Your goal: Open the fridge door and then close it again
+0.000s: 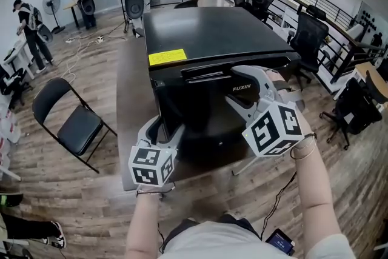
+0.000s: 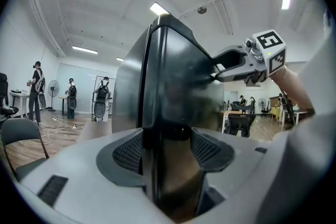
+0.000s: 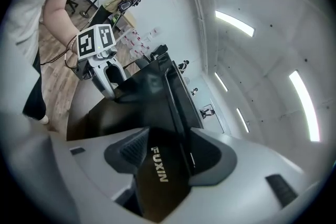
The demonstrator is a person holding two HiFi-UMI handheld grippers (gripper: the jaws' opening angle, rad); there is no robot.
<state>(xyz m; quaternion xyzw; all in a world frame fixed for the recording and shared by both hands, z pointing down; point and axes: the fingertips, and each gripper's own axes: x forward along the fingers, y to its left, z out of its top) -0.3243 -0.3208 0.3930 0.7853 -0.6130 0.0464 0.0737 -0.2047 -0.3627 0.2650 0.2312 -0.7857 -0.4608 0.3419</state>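
A black mini fridge (image 1: 206,33) with a yellow sticker (image 1: 167,57) stands on a brown table (image 1: 130,106). Its glossy door (image 1: 203,112) faces me, with a thin gap along its top edge. My left gripper (image 1: 165,125) clamps the door's left edge; in the left gripper view the door edge (image 2: 173,113) fills the space between the pads (image 2: 128,152). My right gripper (image 1: 244,91) grips the door's upper right corner, and the FUXIN-marked door corner (image 3: 160,165) sits between its jaws (image 3: 165,157). Each gripper shows in the other's view: the right gripper (image 2: 231,66) and the left gripper (image 3: 105,73).
A black folding chair (image 1: 70,121) stands left of the table. Office chairs (image 1: 306,39) and desks crowd the right side. Several people (image 1: 30,21) work at the far left, with cables (image 1: 79,48) on the wooden floor. A phone (image 1: 280,241) hangs by my right leg.
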